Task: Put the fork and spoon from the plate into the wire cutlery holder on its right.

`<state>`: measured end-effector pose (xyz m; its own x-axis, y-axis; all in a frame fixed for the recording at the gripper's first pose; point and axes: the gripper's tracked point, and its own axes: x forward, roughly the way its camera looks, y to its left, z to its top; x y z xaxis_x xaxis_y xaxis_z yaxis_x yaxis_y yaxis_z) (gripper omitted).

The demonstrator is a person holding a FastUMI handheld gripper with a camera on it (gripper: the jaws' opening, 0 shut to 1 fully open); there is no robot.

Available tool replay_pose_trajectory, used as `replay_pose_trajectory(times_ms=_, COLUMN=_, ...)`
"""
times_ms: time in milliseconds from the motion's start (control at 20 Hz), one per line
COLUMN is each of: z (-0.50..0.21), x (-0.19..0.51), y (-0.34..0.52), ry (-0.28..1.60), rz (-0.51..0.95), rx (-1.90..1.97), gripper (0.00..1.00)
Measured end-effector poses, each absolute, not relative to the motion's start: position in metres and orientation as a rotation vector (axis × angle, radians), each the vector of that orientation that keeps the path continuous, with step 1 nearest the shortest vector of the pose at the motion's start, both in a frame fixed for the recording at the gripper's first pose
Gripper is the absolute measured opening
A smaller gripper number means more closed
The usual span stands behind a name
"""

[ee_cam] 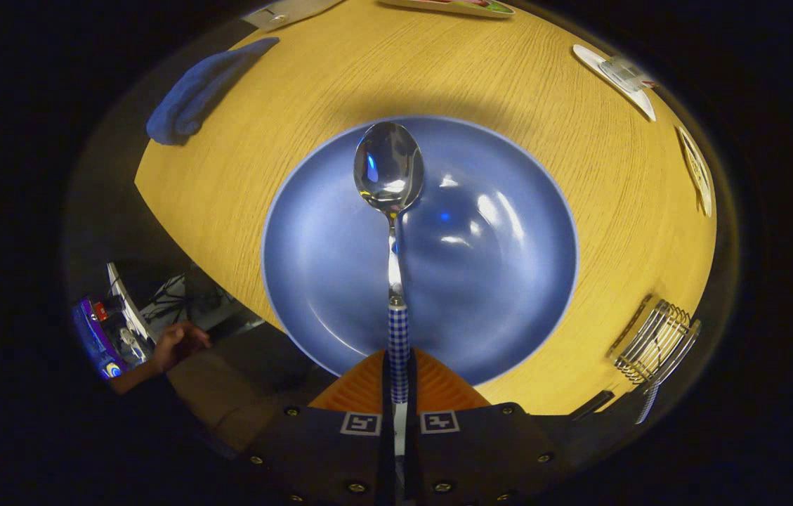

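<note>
Now the tool [399, 376] pinches the checked-handled, shiny spoon [389, 169].

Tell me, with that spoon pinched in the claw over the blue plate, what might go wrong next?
The claw grips the shiny metal spoon with the blue checked handle only at the handle's end, so the long spoon could pivot or slip and drop onto the round blue plate. The small wire cutlery holder sits near the wooden table's edge and appears to hold a piece already, so a clumsy insertion might snag or tip it.
</note>
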<state>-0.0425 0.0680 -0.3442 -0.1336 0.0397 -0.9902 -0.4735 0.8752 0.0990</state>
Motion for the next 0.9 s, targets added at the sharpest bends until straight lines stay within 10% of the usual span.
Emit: replay_pose_trajectory(times_ms=900, z=-0.222, x=-0.079, y=-0.120, ry=1.809, rz=0.307, rx=-0.445, gripper=0.06)
